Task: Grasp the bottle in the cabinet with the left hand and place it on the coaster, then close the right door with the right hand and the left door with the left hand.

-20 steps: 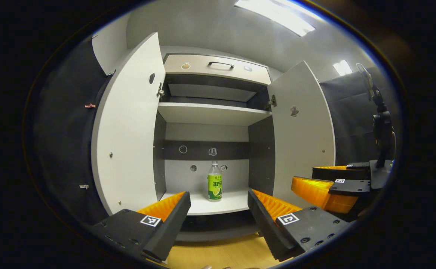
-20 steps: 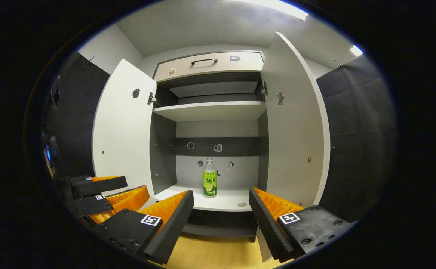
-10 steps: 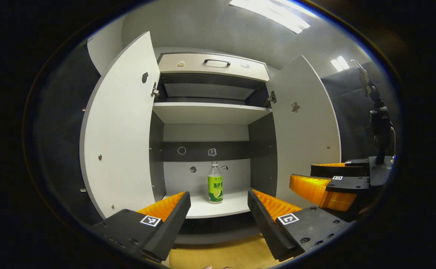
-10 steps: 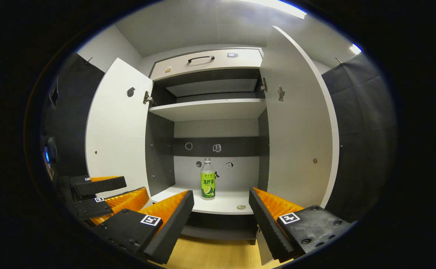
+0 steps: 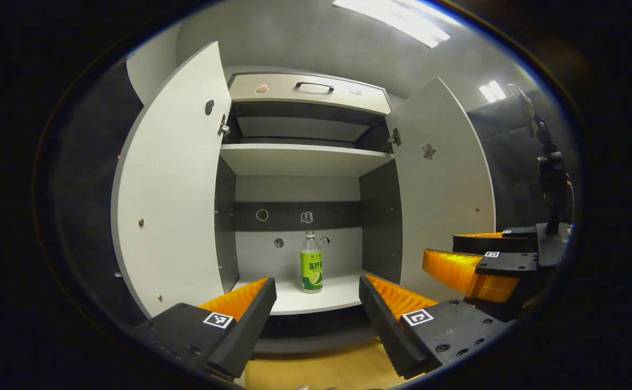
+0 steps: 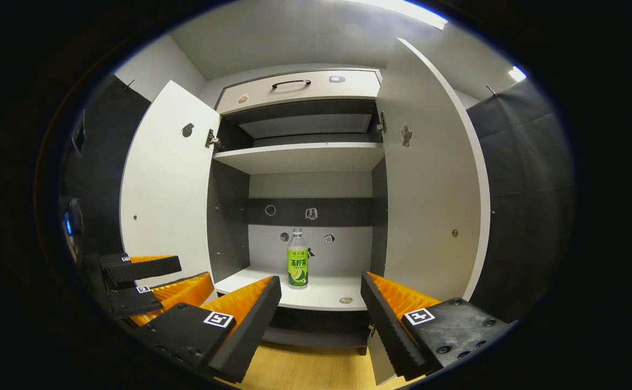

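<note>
A clear bottle [image 5: 311, 264] with a green label stands upright on the cabinet's lower shelf [image 5: 316, 298], also seen as the bottle [image 6: 297, 265] in the right gripper view. A small round coaster [image 6: 346, 300] lies near that shelf's front right edge. Both cabinet doors stand wide open: the left door [image 5: 172, 184] and the right door [image 5: 446, 189]. My left gripper [image 5: 316, 314] is open and empty, short of the shelf, aimed at the bottle. My right gripper [image 6: 321, 314] is open and empty too, beside it to the right, and appears as the right gripper [image 5: 476, 260] in the left gripper view.
An empty upper shelf [image 5: 302, 157] spans the cabinet, with a handled drawer front [image 5: 308, 92] above it. Wooden floor [image 6: 305, 368] lies below the cabinet. A black stand [image 5: 552, 179] rises at the right. Black cloth walls flank the cabinet.
Both grippers have moved a little closer to the cabinet, so the doors and shelves look slightly larger. Both stay open; the bottle has not moved.
</note>
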`<state>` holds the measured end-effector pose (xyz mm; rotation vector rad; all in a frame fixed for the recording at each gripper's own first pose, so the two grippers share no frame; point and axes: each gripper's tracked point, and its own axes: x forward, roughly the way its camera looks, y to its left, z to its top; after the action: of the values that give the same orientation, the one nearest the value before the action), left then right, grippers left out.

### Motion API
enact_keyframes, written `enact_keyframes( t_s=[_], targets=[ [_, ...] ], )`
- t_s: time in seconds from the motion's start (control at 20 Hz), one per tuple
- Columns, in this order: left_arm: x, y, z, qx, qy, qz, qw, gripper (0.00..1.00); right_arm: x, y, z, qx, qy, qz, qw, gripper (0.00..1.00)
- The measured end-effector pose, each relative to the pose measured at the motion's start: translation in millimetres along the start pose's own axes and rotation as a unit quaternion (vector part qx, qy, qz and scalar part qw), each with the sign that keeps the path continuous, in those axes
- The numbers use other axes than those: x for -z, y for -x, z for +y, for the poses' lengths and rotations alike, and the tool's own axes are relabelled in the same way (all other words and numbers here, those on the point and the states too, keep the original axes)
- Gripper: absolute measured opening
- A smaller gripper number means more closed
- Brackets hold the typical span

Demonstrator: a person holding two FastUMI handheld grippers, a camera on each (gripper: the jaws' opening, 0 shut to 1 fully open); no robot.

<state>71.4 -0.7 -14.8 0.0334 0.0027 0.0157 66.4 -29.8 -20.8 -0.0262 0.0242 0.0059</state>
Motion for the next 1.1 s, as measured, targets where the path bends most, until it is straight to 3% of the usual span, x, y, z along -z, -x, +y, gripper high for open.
enact_keyframes(
  t_s=[0.3, 0.75, 0.9, 1.1],
  targets=[
    [2, -40, -1, 0.025, 0.0, -0.007, 1.0, 0.97, 8, 6, -5, 0.011, 0.019, 0.013, 1.0, 0.98],
    [25, -145, 1, 0.034, -0.025, -0.002, 0.999, 0.95, 17, 1, -34, 0.032, 0.023, 0.023, 0.999, 0.98],
    [43, -190, 0, 0.04, -0.017, 0.011, 0.999, 0.95, 21, -11, -33, 0.02, 0.025, 0.025, 0.999, 0.98],
    [59, -244, 8, 0.021, -0.041, 0.018, 0.999, 0.95, 30, -30, -25, 0.0, 0.045, 0.028, 0.999, 0.98]
  ],
)
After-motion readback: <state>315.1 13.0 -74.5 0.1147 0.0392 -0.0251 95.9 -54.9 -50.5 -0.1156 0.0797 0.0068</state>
